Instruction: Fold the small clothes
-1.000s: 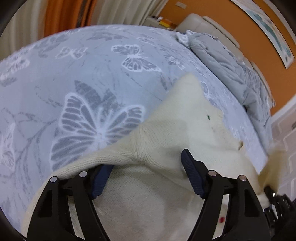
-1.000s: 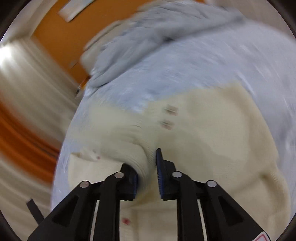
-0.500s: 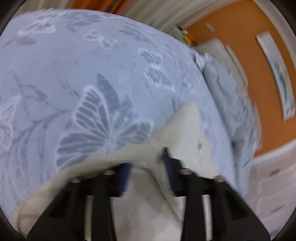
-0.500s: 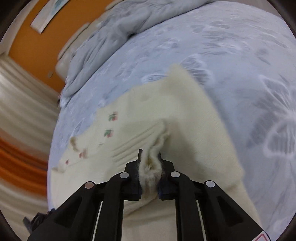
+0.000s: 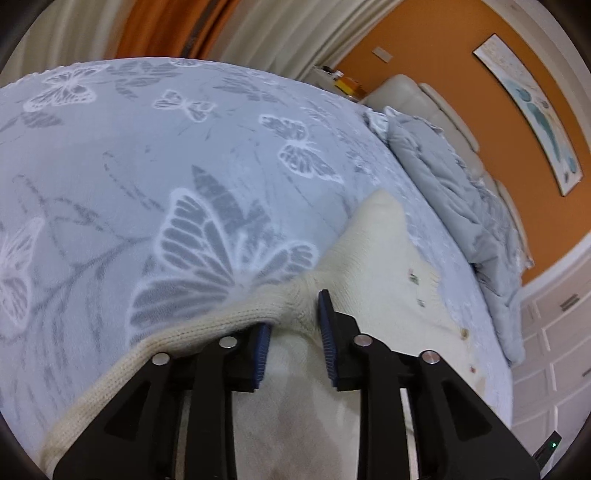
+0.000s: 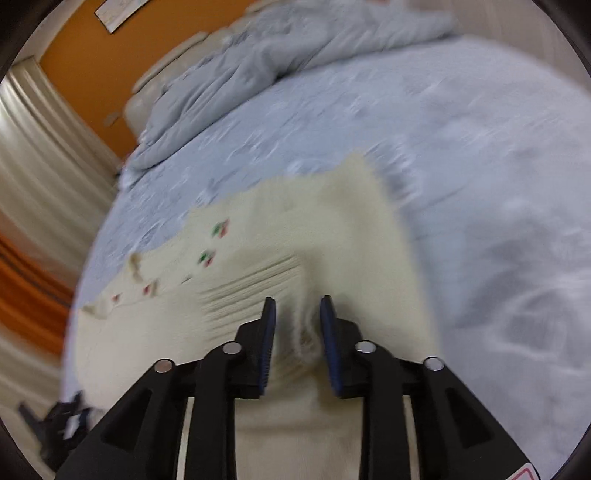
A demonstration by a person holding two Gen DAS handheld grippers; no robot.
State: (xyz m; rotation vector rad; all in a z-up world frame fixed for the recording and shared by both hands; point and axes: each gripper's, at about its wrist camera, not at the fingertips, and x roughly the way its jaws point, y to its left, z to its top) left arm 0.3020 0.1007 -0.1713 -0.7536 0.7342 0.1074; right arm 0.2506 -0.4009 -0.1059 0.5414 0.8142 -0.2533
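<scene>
A small cream knit sweater [image 5: 384,280] lies on a grey butterfly-print bedspread [image 5: 147,166]. My left gripper [image 5: 293,325] stands over its near edge with a bunched fold of knit between the jaws, which are partly apart. In the right wrist view the same sweater [image 6: 325,229] shows small red and green embroidery. My right gripper [image 6: 297,325] stands over the ribbed hem with a ridge of knit between the pads, jaws partly apart. That view is blurred.
A crumpled grey duvet [image 5: 454,184] lies along the far side of the bed by a beige padded headboard [image 5: 417,96] and orange wall. Curtains [image 5: 207,29] hang behind the bed. White drawers [image 5: 554,332] stand at the right. The duvet also shows in the right view [image 6: 258,62].
The left jaws closed in from wide open onto the sweater's edge. The right jaws, shut on the ribbed hem half a second ago, have parted and the fold sits loose between them.
</scene>
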